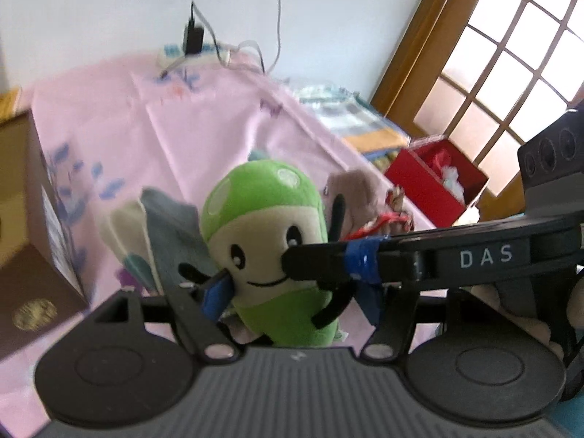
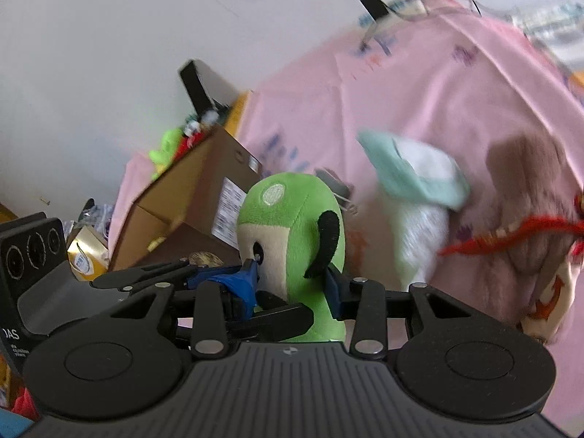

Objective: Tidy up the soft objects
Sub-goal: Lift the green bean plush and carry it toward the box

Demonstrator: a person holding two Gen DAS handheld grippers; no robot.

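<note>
A green and cream plush toy with a smiling face (image 1: 266, 241) is held above the pink cloth; it also shows in the right wrist view (image 2: 292, 241). My left gripper (image 1: 288, 292) is shut on the plush at its sides. My right gripper (image 2: 292, 284) is shut on the same plush, and its arm crosses the left wrist view from the right (image 1: 401, 255). Behind lie a white and mint plush (image 2: 419, 197), a brown plush with red yarn (image 2: 522, 219) and a grey soft item (image 1: 171, 226).
A pink cloth (image 1: 204, 120) covers the surface. A brown cardboard box (image 2: 204, 182) holding soft toys stands at the left. A red box (image 1: 434, 186) with items sits at the right edge. A power strip with cables (image 1: 193, 51) lies at the back by the wall.
</note>
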